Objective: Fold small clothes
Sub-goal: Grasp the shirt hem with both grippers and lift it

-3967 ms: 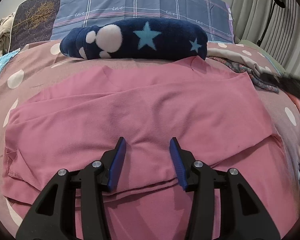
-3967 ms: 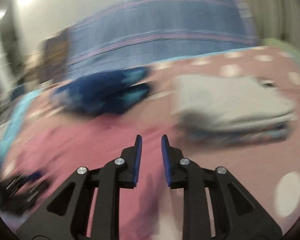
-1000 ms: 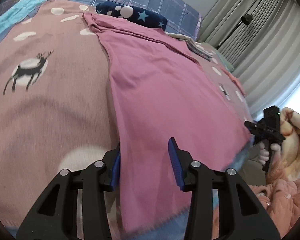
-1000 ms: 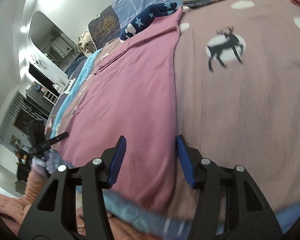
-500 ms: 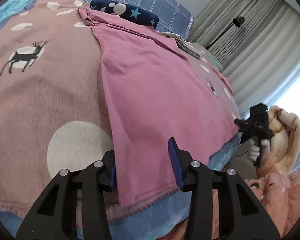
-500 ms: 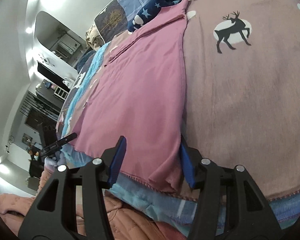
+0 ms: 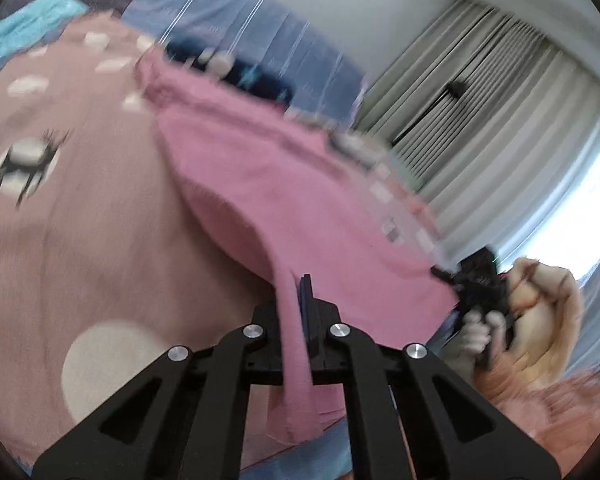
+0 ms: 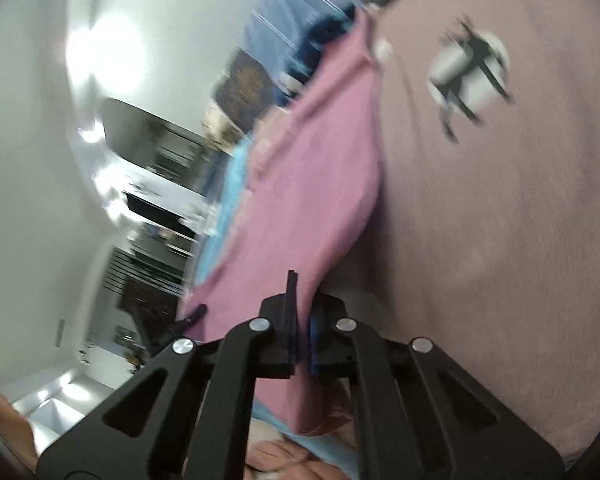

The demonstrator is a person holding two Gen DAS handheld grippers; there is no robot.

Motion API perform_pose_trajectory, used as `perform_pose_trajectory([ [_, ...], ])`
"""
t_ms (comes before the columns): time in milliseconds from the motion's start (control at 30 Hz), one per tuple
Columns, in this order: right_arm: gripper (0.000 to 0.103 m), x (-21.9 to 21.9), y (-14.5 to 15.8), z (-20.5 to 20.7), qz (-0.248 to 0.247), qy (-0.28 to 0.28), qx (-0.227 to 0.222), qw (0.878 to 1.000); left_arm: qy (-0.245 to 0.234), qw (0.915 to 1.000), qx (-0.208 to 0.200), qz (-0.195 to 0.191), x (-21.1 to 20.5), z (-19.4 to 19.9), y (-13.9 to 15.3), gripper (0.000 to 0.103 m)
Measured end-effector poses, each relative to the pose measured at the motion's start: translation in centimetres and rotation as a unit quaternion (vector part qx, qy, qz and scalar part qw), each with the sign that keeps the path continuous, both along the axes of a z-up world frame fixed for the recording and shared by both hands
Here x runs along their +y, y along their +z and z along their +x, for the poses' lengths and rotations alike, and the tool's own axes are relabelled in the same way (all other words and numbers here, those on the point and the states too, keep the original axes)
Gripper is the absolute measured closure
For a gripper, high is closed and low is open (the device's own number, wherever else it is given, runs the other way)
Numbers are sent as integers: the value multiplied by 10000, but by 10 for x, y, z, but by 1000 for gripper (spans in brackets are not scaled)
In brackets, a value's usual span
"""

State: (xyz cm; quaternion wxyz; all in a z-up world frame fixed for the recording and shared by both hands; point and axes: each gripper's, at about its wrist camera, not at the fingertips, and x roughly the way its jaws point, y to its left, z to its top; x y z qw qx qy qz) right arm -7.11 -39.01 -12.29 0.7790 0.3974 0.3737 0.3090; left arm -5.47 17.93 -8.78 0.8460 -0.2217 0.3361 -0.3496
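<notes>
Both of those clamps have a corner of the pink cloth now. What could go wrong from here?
1. The left gripper and right gripper each pinch only a narrow edge of the pink garment, so a corner might slip out.
2. Its far end lies by the navy star blanket and could drag it.

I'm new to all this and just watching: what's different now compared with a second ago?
Both grippers have closed on the near edge of the pink garment: the left gripper pinches one corner, the right gripper the other, and the cloth now rises off the bedspread at both pinches. A second ago their jaws stood open around that edge. The garment's far end lies on the bed as before.
</notes>
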Motion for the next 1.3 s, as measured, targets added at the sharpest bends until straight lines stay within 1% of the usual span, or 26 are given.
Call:
perform_pose_trajectory([
  [67, 99, -1, 20, 1, 74, -18, -298, 9995, -28, 9990, -385, -218, -2, -2, 25, 99],
  [133, 99, -5, 47, 0, 120, -82, -658, 9977, -32, 9970, -696, -339, -5, -7, 47, 101],
  [200, 99, -10, 68, -5, 99, -173, -911, 9956, -1, 9933, -1045, -486, -3, -20, 70, 102],
  [233, 99, -13, 81, -11, 32, -240, -1061, 9941, 5, 9919, -1146, -539, -1, -28, 77, 102],
  [300, 99, -18, 91, -23, -17, -260, -1208, 9923, 16, 9898, -1297, -587, 2, -43, 84, 102],
  [367, 99, -21, 101, -42, -33, -249, -1399, 9898, 48, 9882, -1407, -599, 2, -64, 86, 102],
  [467, 99, -19, 103, -55, -366, -357, -1423, 9885, 111, 9888, -1357, -616, 1, -86, 73, 102],
  [533, 99, -17, 93, -58, -702, -437, -1268, 9885, 124, 9900, -1272, -605, 2, -88, 62, 102],
  [633, 99, -15, 80, -50, -625, -450, -1051, 9915, 205, 9914, -1070, -730, 3, -80, 52, 102],
  [700, 99, -15, 79, -45, -562, -431, -1043, 9920, 185, 9903, -1100, -823, 3, -80, 53, 102],
  [800, 99, -13, 97, -51, -619, -398, -1331, 9884, 142, 9872, -1356, -831, -2, -88, 67, 102],
  [867, 99, -17, 114, -64, -654, -474, -1637, 9832, 149, 9854, -1495, -803, -6, -95, 79, 102],
  [900, 99, -19, 118, -68, -671, -508, -1721, 9815, 131, 9838, -1617, -764, -8, -101, 87, 102],
  [967, 99, -25, 130, -77, -793, -636, -2051, 9735, 88, 9814, -1805, -653, -11, -110, 98, 102],
  [1033, 98, -32, 131, -77, -787, -727, -2125, 9713, 117, 9805, -1905, -477, -14, -112, 103, 102],
  [1067, 98, -36, 128, -74, -832, -813, -2029, 9723, 162, 9815, -1879, -335, -16, -108, 103, 102],
  [1100, 98, -37, 123, -66, -992, -891, -1887, 9730, 166, 9825, -1829, -297, -17, -103, 101, 102],
  [1167, 98, -34, 114, -52, -1139, -914, -1645, 9755, 227, 9863, -1610, -267, -20, -83, 96, 102],
  [1200, 98, -33, 110, -46, -1142, -890, -1555, 9772, 263, 9879, -1506, -269, -22, -70, 93, 102],
  [1267, 98, -30, 102, -26, -1100, -817, -1448, 9799, 347, 9887, -1442, -237, -24, -53, 89, 102],
  [1300, 98, -29, 100, -20, -1104, -801, -1433, 9802, 440, 9888, -1419, -141, -27, -44, 88, 102],
])
